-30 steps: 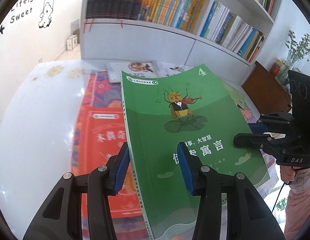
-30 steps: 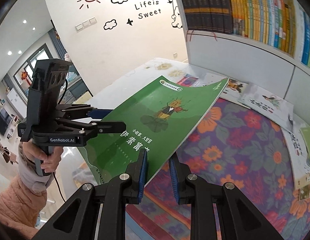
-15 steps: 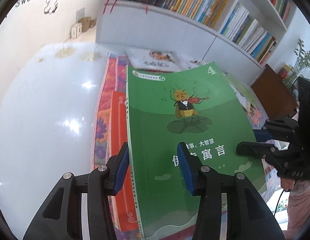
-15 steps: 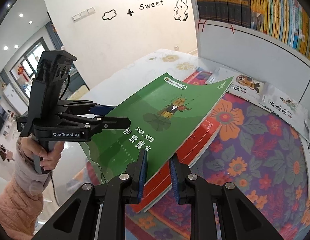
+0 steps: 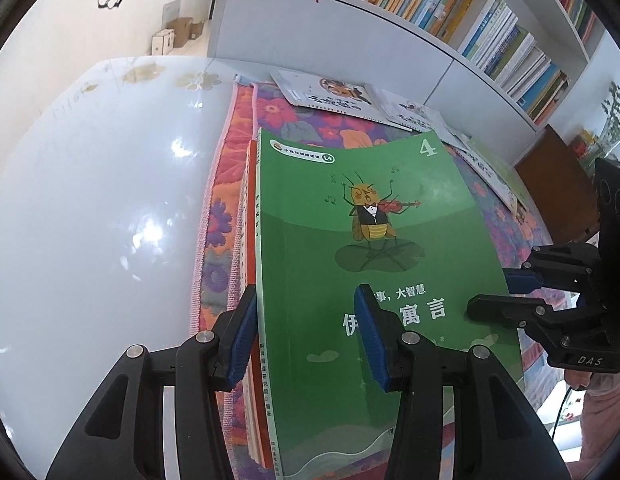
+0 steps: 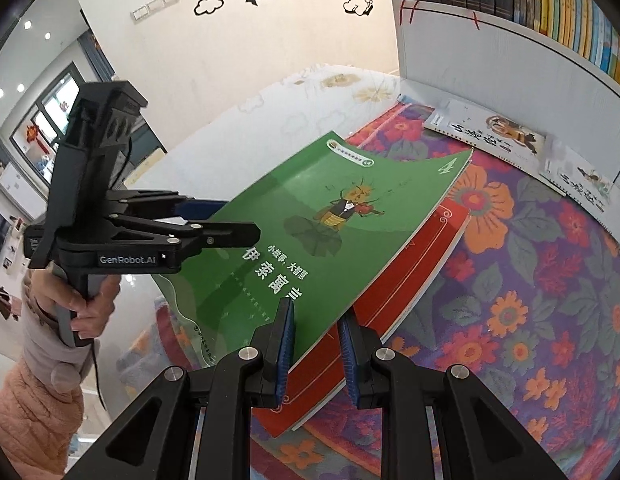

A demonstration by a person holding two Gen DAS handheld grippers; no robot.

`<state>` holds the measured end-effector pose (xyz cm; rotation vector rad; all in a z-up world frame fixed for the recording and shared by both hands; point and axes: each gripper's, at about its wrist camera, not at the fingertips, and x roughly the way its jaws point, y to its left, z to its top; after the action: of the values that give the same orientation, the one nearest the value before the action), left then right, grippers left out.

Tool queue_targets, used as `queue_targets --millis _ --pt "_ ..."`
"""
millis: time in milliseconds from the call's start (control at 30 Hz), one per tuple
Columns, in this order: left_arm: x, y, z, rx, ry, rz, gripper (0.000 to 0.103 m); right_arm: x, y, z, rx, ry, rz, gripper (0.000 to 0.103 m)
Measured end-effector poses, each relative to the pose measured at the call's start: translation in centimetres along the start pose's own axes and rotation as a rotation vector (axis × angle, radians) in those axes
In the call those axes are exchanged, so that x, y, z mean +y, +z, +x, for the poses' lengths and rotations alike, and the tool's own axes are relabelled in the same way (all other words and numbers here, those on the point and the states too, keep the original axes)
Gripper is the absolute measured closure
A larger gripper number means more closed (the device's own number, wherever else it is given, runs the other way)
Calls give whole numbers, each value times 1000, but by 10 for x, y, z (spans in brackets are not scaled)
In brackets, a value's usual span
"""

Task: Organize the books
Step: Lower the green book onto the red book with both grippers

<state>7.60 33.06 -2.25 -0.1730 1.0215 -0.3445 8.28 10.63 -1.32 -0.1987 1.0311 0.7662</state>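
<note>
We brought the green book down over the red book on the flowery mat. Our left gripper and right gripper each pinched one edge, so stacking looked close.

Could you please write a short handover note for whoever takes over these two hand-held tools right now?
Left tool: shut on the green book, gripping its spine edge.
Right tool: shut on the same book's opposite edge.
The green book hangs tilted just above the red book, which lies on the floral cloth.
More picture books lie flat by the bookcase.
Done: green book lifted and lined up over the red one.
Left: set it down, release, then gather the rest.
</note>
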Motion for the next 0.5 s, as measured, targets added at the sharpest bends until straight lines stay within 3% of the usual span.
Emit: queue_targets --millis 500 --pt "-12 5 6 20 108 44 56 -11 -1 20 51 -12 54 80"
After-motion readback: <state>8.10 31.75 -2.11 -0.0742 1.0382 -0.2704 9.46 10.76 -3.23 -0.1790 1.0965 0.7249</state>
